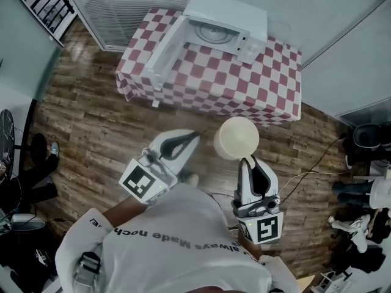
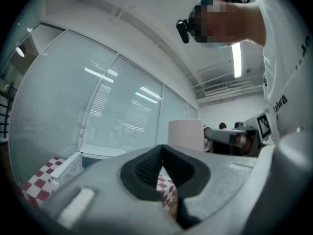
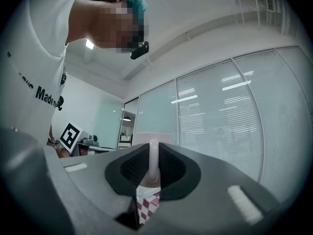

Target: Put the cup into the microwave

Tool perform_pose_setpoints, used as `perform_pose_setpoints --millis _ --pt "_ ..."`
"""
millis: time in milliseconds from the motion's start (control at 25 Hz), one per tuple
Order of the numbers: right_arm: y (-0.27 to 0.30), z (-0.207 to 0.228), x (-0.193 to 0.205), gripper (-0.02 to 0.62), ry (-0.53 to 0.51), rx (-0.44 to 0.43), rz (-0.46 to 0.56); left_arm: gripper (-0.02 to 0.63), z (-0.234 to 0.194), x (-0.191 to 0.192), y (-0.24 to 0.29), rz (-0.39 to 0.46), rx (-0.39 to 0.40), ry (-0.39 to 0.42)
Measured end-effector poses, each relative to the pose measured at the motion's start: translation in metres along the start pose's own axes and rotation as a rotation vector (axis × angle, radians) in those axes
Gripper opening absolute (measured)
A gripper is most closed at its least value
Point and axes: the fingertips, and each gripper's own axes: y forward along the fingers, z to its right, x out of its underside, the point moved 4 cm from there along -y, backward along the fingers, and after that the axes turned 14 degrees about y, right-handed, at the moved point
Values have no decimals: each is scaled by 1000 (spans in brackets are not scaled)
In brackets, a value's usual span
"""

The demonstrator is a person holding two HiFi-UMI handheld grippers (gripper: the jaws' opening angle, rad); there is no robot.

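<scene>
Head view gives me the layout: microwave point(image 1: 223, 26), door point(image 1: 165, 50) swung open, on the checkered table point(image 1: 244, 87). The cup point(image 1: 236, 137) is in the air short of the table, over the wood floor point(image 1: 91, 133).

Right gripper view adds the grip: right gripper point(image 3: 153, 166) jaws pinch the cup's thin handle point(image 3: 153, 153).

Left gripper view: left gripper point(image 2: 162, 155) jaws pressed together, nothing between.

Cup is pale, plain and upright, with a round rim.

An office-like room: glass partition walls with slatted blinds point(image 1: 122, 5) on the far side, wood-plank floor point(image 1: 91, 133), ceiling strip light point(image 2: 237, 58), microwave point(image 1: 223, 26) on a checked-cloth table point(image 1: 244, 84)
</scene>
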Motion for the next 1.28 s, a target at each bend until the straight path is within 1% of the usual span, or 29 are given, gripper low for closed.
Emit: perform_pose_setpoints --millis 240,560,720,960,1280 --pt "69 21 6 38 -8 -6 -9 5 -68 12 24 3 -8 6" --pt "161 40 9 38 -20 -3 -5 5 -153 24 50 7 14 9" --pt "196 48 12 38 -25 5 -5 5 -188 29 61 5 21 9" --pt "234 55 10 38 -29 27 14 3 -225 30 70 9 37 -8" --pt "253 69 16 38 -25 53 9 4 -246 39 85 8 51 -19"
